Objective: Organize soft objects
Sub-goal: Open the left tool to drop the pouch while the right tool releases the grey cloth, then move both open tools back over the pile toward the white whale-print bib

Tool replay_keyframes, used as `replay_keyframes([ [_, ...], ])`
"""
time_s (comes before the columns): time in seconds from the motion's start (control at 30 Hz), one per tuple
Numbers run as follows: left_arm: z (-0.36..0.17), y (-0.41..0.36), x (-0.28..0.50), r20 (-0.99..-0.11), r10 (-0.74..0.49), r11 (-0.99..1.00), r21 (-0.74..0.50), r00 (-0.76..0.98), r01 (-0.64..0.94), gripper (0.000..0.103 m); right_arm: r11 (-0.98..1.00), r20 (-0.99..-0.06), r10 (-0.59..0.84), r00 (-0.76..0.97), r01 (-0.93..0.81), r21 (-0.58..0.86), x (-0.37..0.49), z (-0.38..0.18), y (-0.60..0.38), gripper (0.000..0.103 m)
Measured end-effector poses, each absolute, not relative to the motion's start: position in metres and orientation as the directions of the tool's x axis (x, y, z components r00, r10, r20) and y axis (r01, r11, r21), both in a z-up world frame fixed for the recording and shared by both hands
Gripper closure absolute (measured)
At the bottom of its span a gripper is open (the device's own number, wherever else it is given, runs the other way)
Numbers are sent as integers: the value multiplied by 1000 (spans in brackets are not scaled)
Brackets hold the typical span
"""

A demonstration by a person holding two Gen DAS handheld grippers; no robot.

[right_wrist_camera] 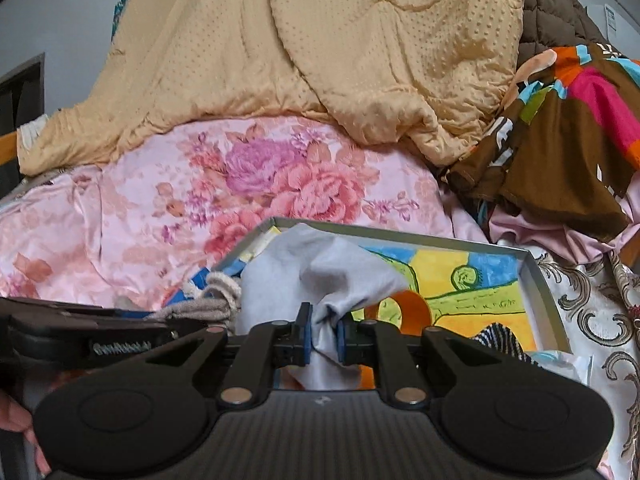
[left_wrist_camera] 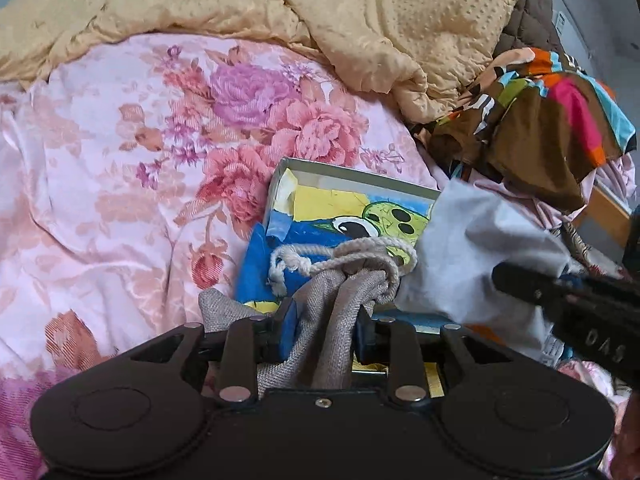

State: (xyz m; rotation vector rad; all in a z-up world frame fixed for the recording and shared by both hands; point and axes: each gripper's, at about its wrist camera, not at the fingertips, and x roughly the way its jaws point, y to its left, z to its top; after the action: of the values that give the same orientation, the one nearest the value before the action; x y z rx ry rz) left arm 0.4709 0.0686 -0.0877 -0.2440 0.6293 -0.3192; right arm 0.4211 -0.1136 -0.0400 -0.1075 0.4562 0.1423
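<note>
On my left, the left gripper (left_wrist_camera: 326, 330) pinches the grey woven drawstring pouch (left_wrist_camera: 340, 304) over the shallow cartoon-printed cardboard box (left_wrist_camera: 352, 174). On my right, the right gripper (right_wrist_camera: 323, 334) clamps the pale-blue soft cloth (right_wrist_camera: 320, 272) above that box.

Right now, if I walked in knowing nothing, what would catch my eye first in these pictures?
Probably the pink floral bedspread with a heaped yellow quilt behind it. In front lies a shallow box lined with a bright cartoon drawing. Above it the left gripper pinches a grey drawstring bag, and the right gripper pinches a pale cloth.
</note>
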Motion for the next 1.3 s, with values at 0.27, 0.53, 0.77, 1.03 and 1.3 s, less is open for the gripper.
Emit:
replay_keyframes([
  [0.27, -87, 70, 472, -529, -382, 913, -343, 757, 221, 49, 981, -447, 95, 889, -160, -110, 421, -39, -111, 70],
  [0.53, -81, 69, 465, -523, -370, 918, -334, 768, 215, 31, 979, -448, 72, 891, -150, -141, 413, -35, -119, 37],
  [0.77, -63, 71, 443, -526, -302, 946, -269, 795, 181, 18, 984, -403, 95, 910, -149, -103, 388, -23, -135, 18],
  [1.03, -30, 75, 389, -474, -227, 970, -187, 851, 154, 5, 990, -359, 120, 926, -138, -27, 351, -6, -151, 5],
  [1.3, -2, 81, 336, -477, -158, 982, -170, 865, 86, 1, 987, -320, 154, 935, -159, 12, 303, 8, -161, 0],
])
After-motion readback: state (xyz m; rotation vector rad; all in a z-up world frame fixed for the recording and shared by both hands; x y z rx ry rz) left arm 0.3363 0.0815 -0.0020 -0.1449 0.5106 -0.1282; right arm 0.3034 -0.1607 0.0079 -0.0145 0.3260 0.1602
